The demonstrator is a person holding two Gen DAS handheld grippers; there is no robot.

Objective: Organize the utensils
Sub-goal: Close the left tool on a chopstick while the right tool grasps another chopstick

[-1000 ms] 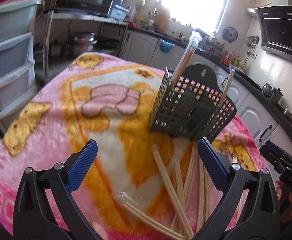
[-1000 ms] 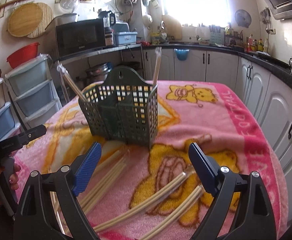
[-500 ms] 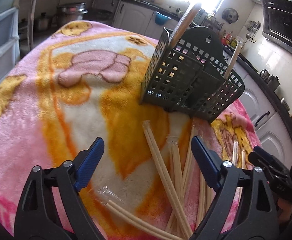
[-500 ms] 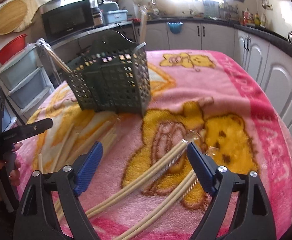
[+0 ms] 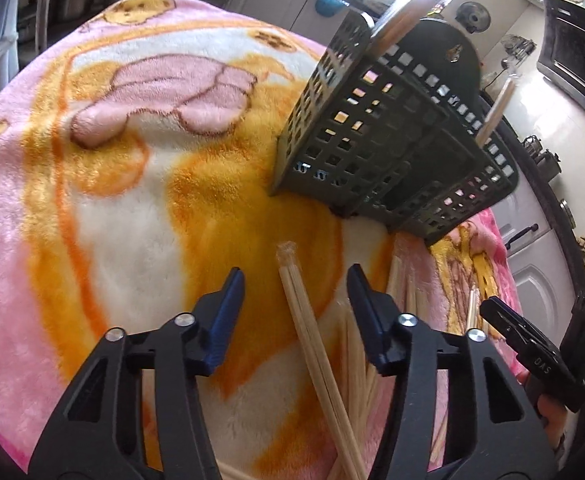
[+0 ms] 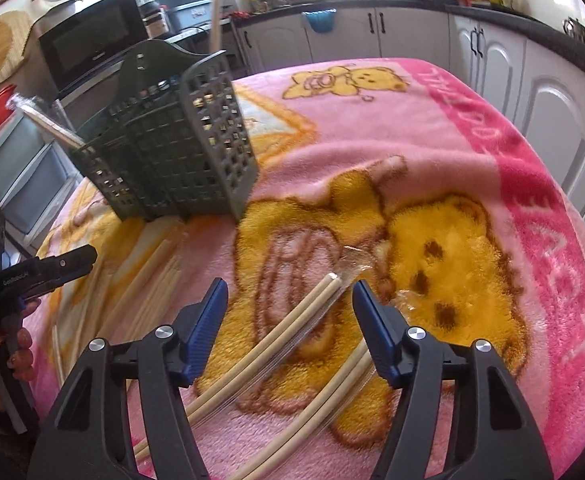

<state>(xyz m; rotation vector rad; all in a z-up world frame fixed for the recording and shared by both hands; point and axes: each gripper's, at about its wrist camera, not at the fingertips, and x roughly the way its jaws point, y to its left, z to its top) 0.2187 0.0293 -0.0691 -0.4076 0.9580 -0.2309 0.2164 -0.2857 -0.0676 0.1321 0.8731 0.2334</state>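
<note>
Chopsticks (image 5: pixel 312 332) in clear wrappers lie on the blanket (image 5: pixel 112 200) before the basket (image 5: pixel 392 152). Both grippers have been lowered over a pair; left gripper (image 5: pixel 295 280) and right gripper (image 6: pixel 288 292) are closing, apparently nothing pinched yet.

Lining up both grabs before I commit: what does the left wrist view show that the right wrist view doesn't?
Left only: the left gripper, jaws closing around a wrapped wooden chopstick pair, pads not touching, with more pairs fanned alongside.
Right only: the right gripper, jaws closing around a pale wrapped pair, a second pale pair beside it.
Both: the dark slotted utensil basket holding upright chopsticks, and the pink blanket.
</note>
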